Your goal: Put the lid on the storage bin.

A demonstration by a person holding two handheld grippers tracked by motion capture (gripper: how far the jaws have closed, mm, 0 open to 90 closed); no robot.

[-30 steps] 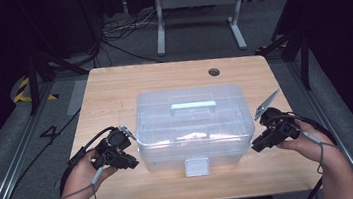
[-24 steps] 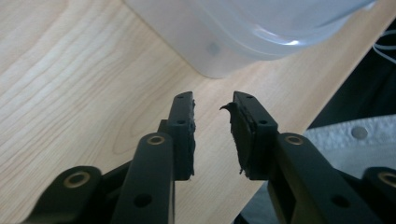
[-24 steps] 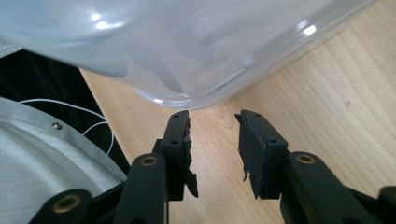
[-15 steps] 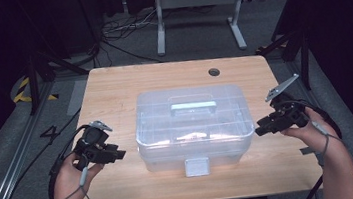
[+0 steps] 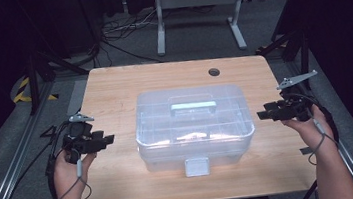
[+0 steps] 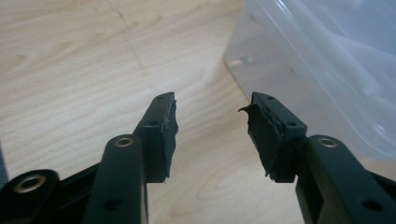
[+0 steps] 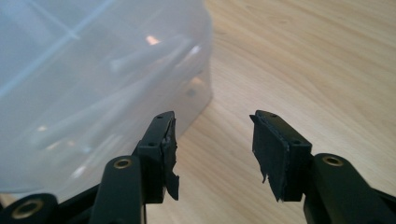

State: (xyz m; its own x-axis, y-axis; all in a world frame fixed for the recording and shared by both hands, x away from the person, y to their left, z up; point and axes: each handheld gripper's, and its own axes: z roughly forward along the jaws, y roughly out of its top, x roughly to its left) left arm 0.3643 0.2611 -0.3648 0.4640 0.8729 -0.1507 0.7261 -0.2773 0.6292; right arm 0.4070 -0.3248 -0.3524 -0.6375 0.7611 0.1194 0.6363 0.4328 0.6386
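A clear plastic storage box with a pale green handle and a front latch stands shut in the middle of the wooden table. My left gripper is held left of the box, apart from it, pointing at its left side. Its jaws have just been opening and stand open with nothing between them; the box is ahead to the right. My right gripper sits right of the box, pointing at it. Its jaws have also been opening and hold nothing; the box is ahead to the left.
A round cable hole lies near the table's far right edge. A metal stand and cables sit on the floor behind the table. Bare wood surrounds the box on all sides.
Both grippers have drawn away from the box's sides, the left one leftward and the right one rightward, and their jaws have opened. The box has stayed in place.
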